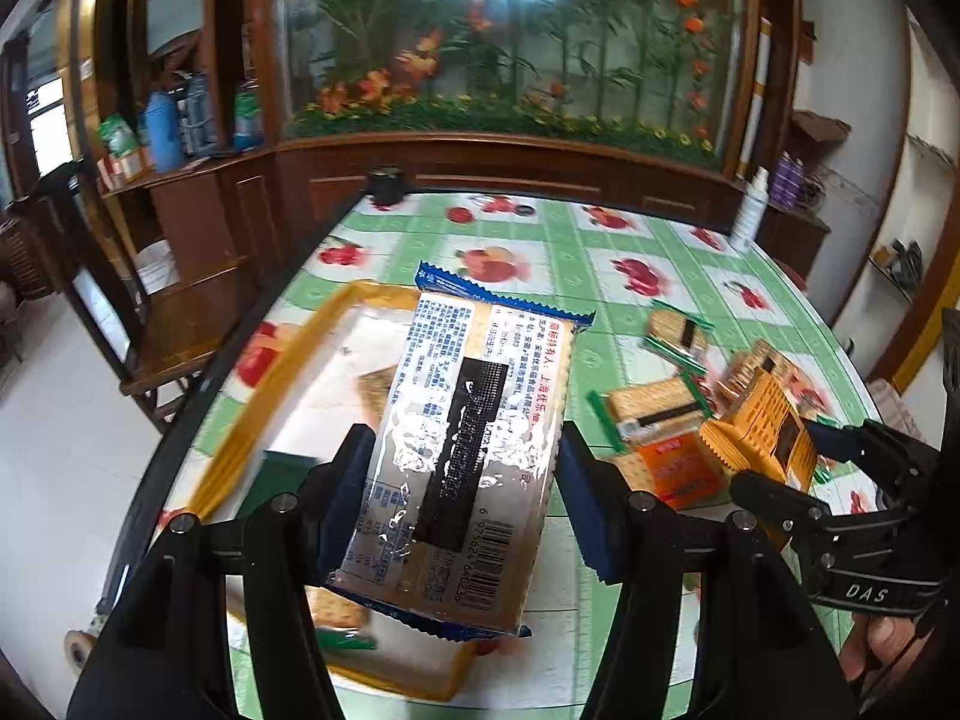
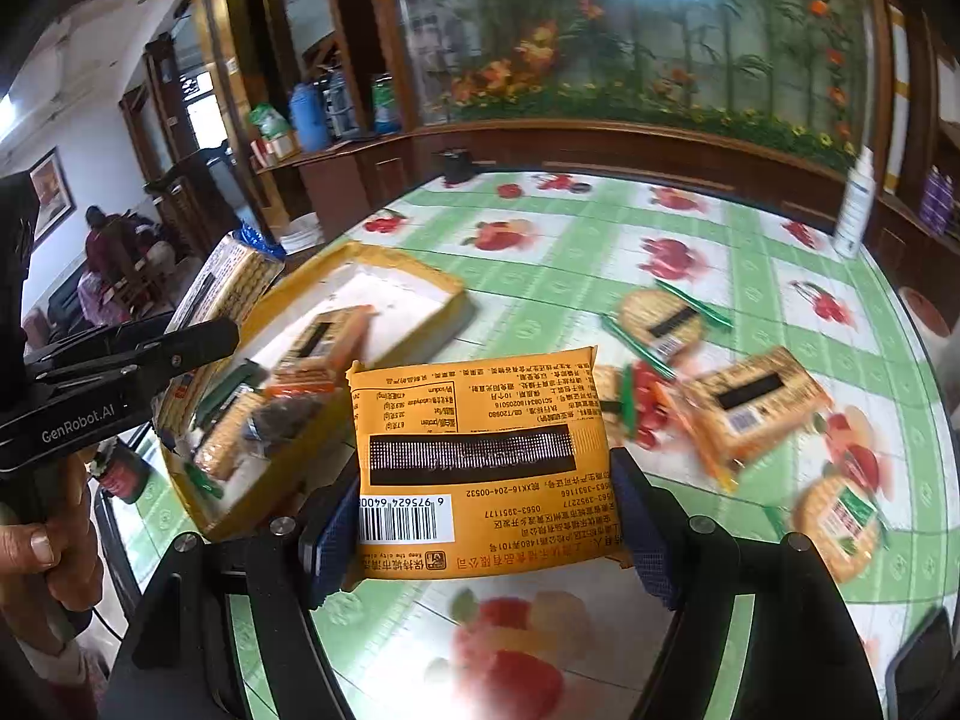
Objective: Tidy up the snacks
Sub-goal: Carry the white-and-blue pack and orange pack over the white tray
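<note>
Left wrist: left gripper (image 1: 462, 498) clamps blue cracker pack (image 1: 474, 456) over yellow tray (image 1: 270, 372). Right gripper (image 2: 480, 516) clamps orange pack (image 2: 486, 468) above table (image 2: 600, 228); loose packs (image 2: 750, 402) beside.

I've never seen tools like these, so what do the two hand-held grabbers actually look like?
Both are black, angular frames with silver screws and dark blue textured pads. The left gripper reads "GenRobot.AI" on its side, the right gripper "DAS". Bare hands hold them; no cables are visible.
</note>
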The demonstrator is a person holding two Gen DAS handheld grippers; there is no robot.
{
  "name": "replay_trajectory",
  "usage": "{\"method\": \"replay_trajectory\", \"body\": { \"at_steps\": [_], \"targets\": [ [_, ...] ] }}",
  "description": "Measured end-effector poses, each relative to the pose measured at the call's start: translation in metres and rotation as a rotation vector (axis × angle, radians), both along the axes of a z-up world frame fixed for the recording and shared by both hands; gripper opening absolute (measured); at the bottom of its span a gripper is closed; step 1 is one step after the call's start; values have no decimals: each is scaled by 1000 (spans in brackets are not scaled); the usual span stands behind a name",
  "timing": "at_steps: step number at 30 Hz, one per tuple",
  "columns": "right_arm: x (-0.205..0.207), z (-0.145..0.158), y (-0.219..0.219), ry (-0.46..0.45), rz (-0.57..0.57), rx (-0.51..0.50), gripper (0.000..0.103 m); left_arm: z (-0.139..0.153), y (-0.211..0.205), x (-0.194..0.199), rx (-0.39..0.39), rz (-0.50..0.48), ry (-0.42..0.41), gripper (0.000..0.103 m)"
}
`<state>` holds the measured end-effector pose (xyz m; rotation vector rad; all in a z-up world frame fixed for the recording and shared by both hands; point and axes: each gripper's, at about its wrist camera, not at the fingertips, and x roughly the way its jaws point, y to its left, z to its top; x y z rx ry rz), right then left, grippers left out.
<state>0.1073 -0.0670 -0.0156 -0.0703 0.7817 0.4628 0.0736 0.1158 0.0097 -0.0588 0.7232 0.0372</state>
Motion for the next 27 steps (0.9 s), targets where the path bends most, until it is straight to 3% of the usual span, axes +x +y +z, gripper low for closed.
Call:
{"method": "replay_trajectory", "body": {
  "at_steps": [11, 27],
  "targets": [
    [3, 3, 61, -15, 106, -10, 76, -6, 47, -14, -24, 105, -7, 59],
    [32, -4, 121, 5, 184, -5, 76, -16, 77, -11, -43, 174, 5, 59]
  ]
}}
